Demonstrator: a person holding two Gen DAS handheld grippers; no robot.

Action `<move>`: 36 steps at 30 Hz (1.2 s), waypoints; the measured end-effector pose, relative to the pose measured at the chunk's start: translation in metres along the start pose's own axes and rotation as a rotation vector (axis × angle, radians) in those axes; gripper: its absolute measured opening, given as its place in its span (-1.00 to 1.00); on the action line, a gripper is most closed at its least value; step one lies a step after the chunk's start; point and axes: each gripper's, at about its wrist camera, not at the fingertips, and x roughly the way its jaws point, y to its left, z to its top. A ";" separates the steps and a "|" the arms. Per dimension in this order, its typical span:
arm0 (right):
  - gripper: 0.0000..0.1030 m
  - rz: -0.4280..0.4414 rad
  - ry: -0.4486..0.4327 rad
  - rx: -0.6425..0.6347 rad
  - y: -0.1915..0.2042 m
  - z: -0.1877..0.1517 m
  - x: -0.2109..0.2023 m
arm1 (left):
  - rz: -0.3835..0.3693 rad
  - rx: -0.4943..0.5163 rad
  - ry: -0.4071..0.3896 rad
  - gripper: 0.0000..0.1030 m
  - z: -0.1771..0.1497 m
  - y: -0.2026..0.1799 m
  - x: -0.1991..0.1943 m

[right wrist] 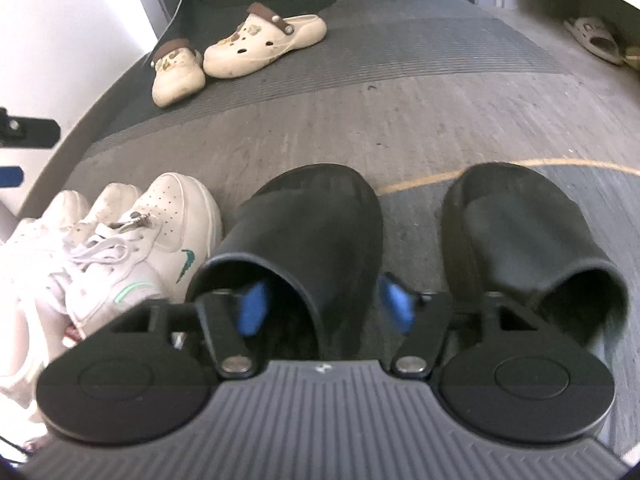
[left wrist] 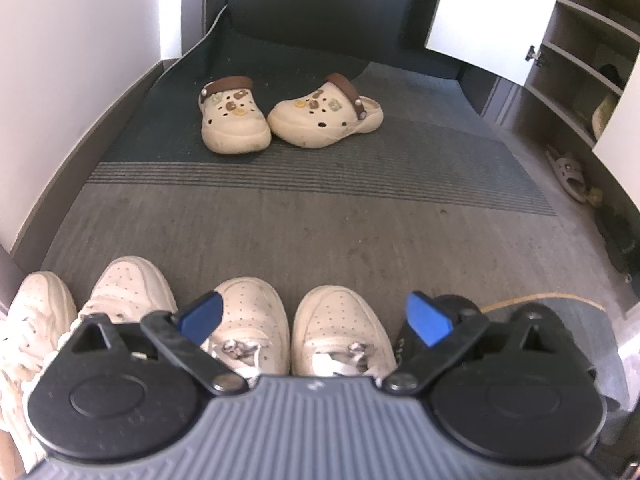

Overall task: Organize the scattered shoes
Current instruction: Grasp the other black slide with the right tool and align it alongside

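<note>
Nearby, cream clogs (left wrist: 288, 116) (toes touching) flank sneakers (left wrist: 288, 328).

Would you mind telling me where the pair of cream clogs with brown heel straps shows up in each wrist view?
Left wrist view: the pair of cream clogs with brown heel straps sits upper centre on the dark striped mat, toes toward the camera.
Right wrist view: the same pair lies upper left, seen more from the side.
Shared landmark: the beige slide sandal at the right edge of both views.
</note>
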 end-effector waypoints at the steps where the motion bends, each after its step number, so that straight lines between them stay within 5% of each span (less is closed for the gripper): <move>1: 0.38 0.000 -0.005 -0.006 -0.001 -0.005 -0.009 | -0.002 0.005 -0.002 0.94 0.000 -0.002 0.000; 8: 0.37 -0.052 -0.100 0.067 -0.036 -0.021 -0.059 | 0.001 0.000 0.004 0.94 -0.001 -0.002 0.000; 18: 0.33 -0.153 -0.083 0.199 -0.068 -0.021 -0.040 | -0.012 0.017 0.016 0.94 -0.005 -0.011 0.004; 21: 0.15 -0.165 -0.093 0.191 -0.071 -0.020 -0.029 | -0.012 0.012 0.017 0.94 -0.005 -0.010 0.007; 23: -0.45 -0.208 -0.095 0.140 -0.069 -0.018 -0.022 | -0.009 0.003 0.013 0.94 -0.004 -0.008 0.007; 26: -0.80 -0.172 -0.094 0.133 -0.067 -0.015 -0.018 | -0.006 -0.009 0.009 0.94 -0.002 -0.005 0.007; 36: -0.80 -0.094 -0.053 0.196 -0.047 -0.012 -0.012 | -0.051 -0.026 -0.004 0.94 -0.001 -0.004 0.003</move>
